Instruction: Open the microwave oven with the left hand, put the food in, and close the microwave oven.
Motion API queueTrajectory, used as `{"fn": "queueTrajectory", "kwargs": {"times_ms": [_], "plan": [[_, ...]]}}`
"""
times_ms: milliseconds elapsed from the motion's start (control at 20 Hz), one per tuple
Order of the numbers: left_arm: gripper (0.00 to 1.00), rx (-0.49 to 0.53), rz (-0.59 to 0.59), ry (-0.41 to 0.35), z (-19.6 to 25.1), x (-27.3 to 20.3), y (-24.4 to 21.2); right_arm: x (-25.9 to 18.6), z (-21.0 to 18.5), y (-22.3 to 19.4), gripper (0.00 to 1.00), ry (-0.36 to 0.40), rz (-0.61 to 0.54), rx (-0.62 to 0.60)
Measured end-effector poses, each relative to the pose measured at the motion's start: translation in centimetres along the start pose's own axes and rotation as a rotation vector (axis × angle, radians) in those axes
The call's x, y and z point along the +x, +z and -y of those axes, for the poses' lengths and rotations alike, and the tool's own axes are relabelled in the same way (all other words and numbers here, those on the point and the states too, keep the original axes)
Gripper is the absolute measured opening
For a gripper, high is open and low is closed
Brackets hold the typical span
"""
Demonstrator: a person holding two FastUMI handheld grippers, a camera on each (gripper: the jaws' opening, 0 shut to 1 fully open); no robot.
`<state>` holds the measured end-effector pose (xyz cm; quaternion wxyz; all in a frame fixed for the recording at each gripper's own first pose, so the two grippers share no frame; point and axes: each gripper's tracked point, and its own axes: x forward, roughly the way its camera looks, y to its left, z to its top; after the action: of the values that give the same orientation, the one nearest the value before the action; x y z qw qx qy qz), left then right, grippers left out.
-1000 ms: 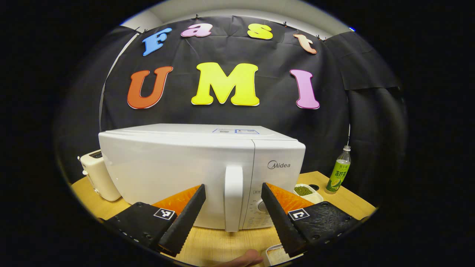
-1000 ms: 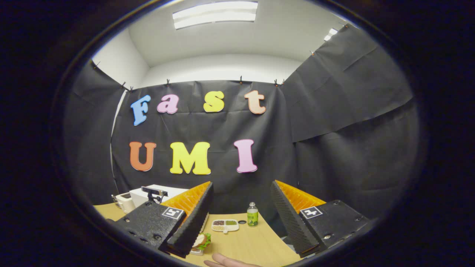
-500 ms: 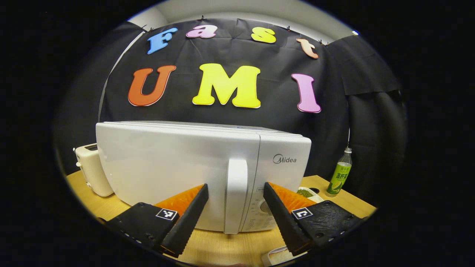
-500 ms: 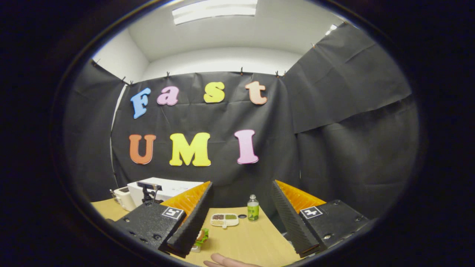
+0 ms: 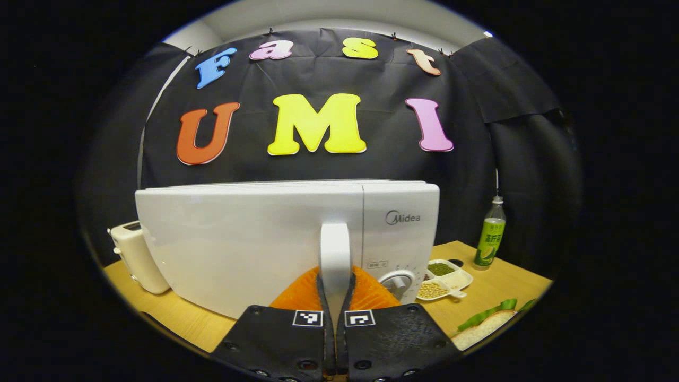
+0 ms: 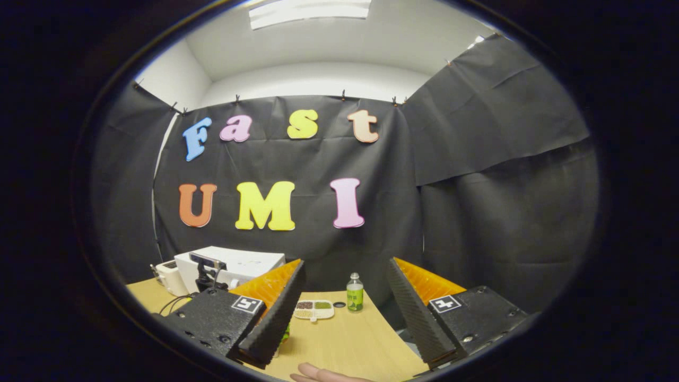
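Left tool (image 5: pixel 335 313) was clamped on the microwave handle (image 5: pixel 334 254), both fingers pressed against the vertical white bar from either side, low on the bar. Microwave (image 5: pixel 238 244) stood on the wooden surface (image 5: pixel 498 284) toward its back edge, door shut and flush with the control panel, dial (image 5: pixel 397 281) just right of the handle. Toaster (image 5: pixel 135 257) sat at the microwave's left side, close to it, near the surface's left edge. Right of the microwave, a white divided dish (image 5: pixel 443 278) with beans and grains lay on the surface, and a green-labelled bottle (image 5: pixel 489 239) stood upright further right, near the back right corner. Sandwich (image 5: pixel 485 323) with lettuce lay near the front right edge of the surface in the left gripper view, partly cut off. In the right gripper view the right tool (image 6: pixel 342 313) had its fingers spread wide apart with nothing between them, raised over the front part of the surface. Same view showed the microwave (image 6: pixel 238 262) far left at the back with a small camera rig (image 6: pixel 204 270) in front of it, the dish (image 6: pixel 314 309) and bottle (image 6: pixel 354 293) mid-back, apart from each other. A bit of green, maybe the sandwich, peeked out beside the right tool's left finger (image 6: pixel 276 318); too hidden to tell. A person's hand (image 6: pixel 323 374) showed at the bottom edge.
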<state>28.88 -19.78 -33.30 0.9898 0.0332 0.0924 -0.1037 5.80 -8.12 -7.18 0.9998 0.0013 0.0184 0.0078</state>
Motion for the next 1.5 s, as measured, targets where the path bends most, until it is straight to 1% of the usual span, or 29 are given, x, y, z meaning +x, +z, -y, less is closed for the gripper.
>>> {"fn": "queueTrajectory", "kwargs": {"times_ms": [100, 150, 250, 300, 350, 400, 500, 550, 700, 850, 1050, 1100, 1150, 1250, 1300, 1350, 1400, 1450, 1500], "plan": [[0.0, 0.008, -0.008, -0.005, -0.2, -0.7, 0.0, 0.1, 0.0, -0.2, 0.99, 0.0, -0.005, 0.002], [0.0, 0.002, -0.019, -0.021, -0.1, -0.8, -0.1, 0.1, 0.0, -0.2, 0.99, 0.001, -0.004, 0.001], [0.01, -0.039, -0.025, -0.044, 0.2, -2.3, -0.2, 0.0, 0.1, -0.1, 0.99, 0.001, 0.006, 0.003], [0.01, -0.005, 0.0, -0.051, -0.1, -3.6, 0.2, 0.0, 0.1, -0.1, 0.99, 0.0, 0.012, 0.004], [0.0, 0.037, 0.017, -0.07, -0.5, -4.8, -0.1, 0.2, 0.3, -0.2, 0.99, -0.003, 0.012, 0.003], [0.0, 0.053, 0.055, -0.104, -0.7, -6.2, 0.2, 0.2, 0.4, -0.5, 0.99, -0.006, 0.007, 0.004], [0.0, -0.016, 0.043, -0.163, -1.3, -8.9, -0.5, 0.3, -0.1, -0.9, 0.99, 0.0, 0.0, 0.02], [0.0, -0.025, 0.029, -0.179, -1.7, -9.8, -0.7, 0.3, -0.4, -1.4, 0.99, 0.004, -0.012, 0.027], [0.0, 0.012, 0.053, -0.208, -2.7, -12.3, -0.6, -0.3, -1.8, -1.8, 0.99, 0.024, -0.028, 0.038], [0.0, -0.005, 0.052, -0.231, -3.8, -14.3, -0.9, -1.3, -2.8, -1.6, 0.99, 0.028, -0.013, -0.003], [0.0, 0.0, 0.048, -0.231, -5.8, -17.1, -1.2, -2.8, -4.5, -1.0, 0.99, 0.042, 0.005, -0.028], [0.05, 0.001, 0.043, -0.23, -6.4, -17.9, -1.3, -3.2, -4.9, -0.8, 0.99, 0.048, 0.006, -0.031], [0.08, -0.001, 0.045, -0.227, -7.2, -18.9, -1.4, -3.6, -5.4, -0.6, 0.99, 0.053, 0.009, -0.034], [0.09, 0.001, 0.045, -0.201, -9.5, -21.1, -1.7, -4.3, -6.3, -0.4, 0.99, 0.066, 0.013, -0.042], [0.19, -0.007, 0.047, -0.176, -11.0, -22.2, -1.8, -4.7, -6.8, -0.4, 0.99, 0.073, 0.015, -0.048], [0.23, -0.031, 0.039, -0.145, -12.8, -23.8, -2.2, -5.0, -7.3, -0.4, 0.99, 0.08, 0.018, -0.054], [0.38, -0.052, 0.018, -0.125, -13.9, -25.2, -2.7, -5.3, -7.9, -0.4, 0.99, 0.088, 0.02, -0.06], [0.56, -0.068, 0.007, -0.109, -14.9, -26.6, -3.1, -5.5, -8.5, -0.6, 0.99, 0.098, 0.02, -0.067], [0.75, -0.07, 0.009, -0.077, -16.1, -28.2, -2.9, -5.5, -9.2, -0.8, 0.99, 0.108, 0.016, -0.073]]}}
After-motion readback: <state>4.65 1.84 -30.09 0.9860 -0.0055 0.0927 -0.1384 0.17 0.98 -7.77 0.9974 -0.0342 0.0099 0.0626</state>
